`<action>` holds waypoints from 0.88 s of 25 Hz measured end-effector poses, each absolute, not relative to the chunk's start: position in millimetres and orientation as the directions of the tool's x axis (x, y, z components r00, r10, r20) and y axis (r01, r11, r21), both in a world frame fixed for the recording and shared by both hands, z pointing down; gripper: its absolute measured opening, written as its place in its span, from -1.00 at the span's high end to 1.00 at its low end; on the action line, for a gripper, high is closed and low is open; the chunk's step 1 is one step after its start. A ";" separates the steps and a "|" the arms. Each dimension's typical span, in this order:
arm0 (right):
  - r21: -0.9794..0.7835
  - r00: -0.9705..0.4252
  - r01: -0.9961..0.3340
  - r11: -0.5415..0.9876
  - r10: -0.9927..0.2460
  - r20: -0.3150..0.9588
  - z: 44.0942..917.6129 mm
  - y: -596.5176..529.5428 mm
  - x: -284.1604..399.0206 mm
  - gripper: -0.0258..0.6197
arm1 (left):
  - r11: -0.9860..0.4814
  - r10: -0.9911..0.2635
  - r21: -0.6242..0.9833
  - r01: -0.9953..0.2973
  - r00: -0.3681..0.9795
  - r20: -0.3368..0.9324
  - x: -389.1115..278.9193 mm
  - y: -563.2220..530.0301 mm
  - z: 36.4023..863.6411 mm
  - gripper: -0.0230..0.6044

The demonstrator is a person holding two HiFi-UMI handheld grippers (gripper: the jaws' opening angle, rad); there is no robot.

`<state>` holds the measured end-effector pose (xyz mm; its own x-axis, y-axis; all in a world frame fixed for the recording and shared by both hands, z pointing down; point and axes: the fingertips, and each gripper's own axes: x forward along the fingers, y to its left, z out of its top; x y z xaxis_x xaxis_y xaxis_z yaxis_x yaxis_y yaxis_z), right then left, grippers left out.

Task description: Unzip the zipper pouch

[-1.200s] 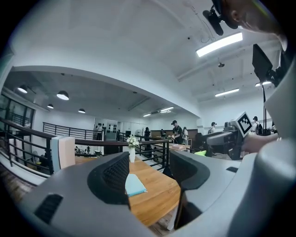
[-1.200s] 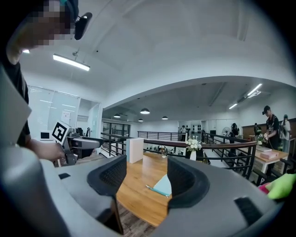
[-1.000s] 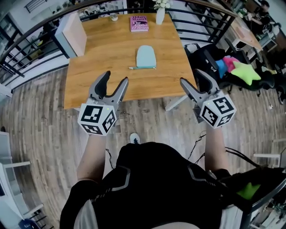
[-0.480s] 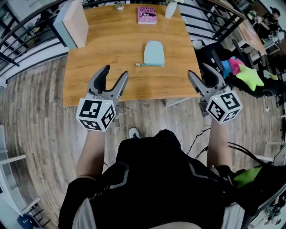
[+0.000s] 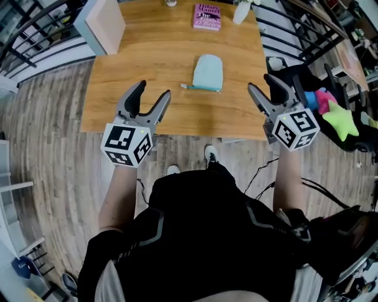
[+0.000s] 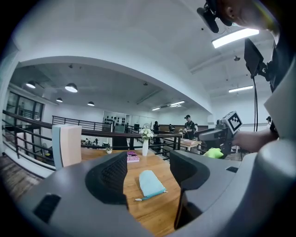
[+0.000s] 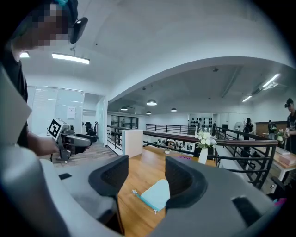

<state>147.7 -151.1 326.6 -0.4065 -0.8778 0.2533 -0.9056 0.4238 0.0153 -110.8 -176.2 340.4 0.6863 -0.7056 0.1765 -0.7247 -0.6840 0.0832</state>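
pouch point(image 5: 208, 72) on table point(image 5: 142, 66), book point(image 5: 207, 16) behind

Three cameras, one table.
My head view looks steeply down on the wooden table point(image 5: 147, 71); both gripper views look level across it from near its front edge, sharing the pouch point(image 6: 149, 183) and vase point(image 6: 145, 147).

table point(image 5: 147, 65): wood | book point(image 5: 207, 16): pink, table's far edge | vase point(image 5: 242, 10): white, table's far right corner | star toy point(image 5: 342, 120): green, right of table
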 end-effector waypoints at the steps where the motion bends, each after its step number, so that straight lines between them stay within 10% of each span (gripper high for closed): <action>1: 0.014 -0.421 -0.898 0.439 -0.869 0.260 328.9 -159.1 154.0 0.12 | -0.676 -0.711 0.084 -0.732 0.678 0.185 -105.0 -178.0 341.1 0.01; 22: -0.014 -0.722 -0.555 0.831 -0.474 0.504 506.2 -264.7 178.8 0.19 | -0.461 -0.805 0.184 -0.868 0.496 0.325 -30.4 -177.2 411.0 0.01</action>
